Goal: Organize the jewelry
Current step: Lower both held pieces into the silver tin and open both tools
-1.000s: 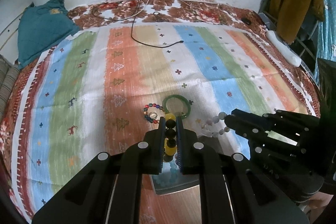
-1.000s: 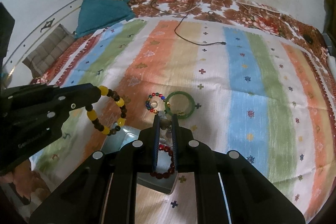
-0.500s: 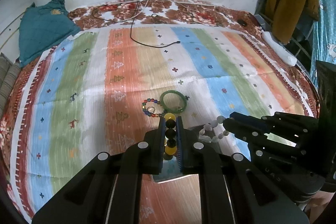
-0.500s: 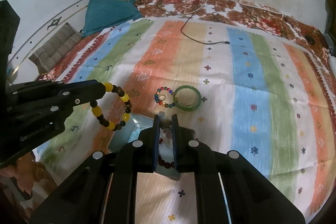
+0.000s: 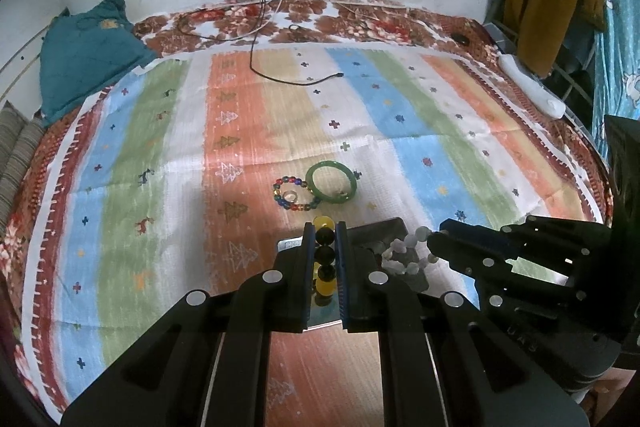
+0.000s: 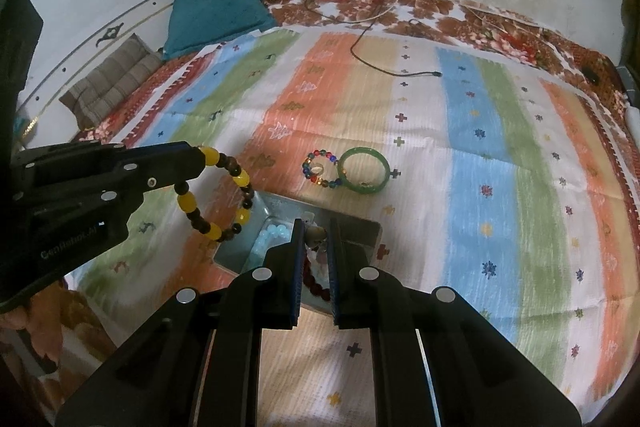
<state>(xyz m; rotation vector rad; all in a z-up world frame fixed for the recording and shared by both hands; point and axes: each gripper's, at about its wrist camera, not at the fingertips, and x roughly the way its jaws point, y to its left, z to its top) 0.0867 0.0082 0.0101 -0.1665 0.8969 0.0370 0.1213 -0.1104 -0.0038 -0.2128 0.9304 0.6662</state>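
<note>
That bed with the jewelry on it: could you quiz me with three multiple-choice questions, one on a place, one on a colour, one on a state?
1. Where does the small ring lie?
A. inside the multicoloured bead bracelet
B. inside the green bangle
C. in the tray

2. What colours are the beads of the bracelet in the left hand-held gripper?
A. red, white
B. yellow, dark brown
C. all blue

3. What is the right hand-held gripper doing?
A. standing wide open
B. gripping the bangle
C. gripping a pale bead bracelet

A: beads encircle it. B: seen in the right wrist view. C: pale beads hang at its tips.
</note>
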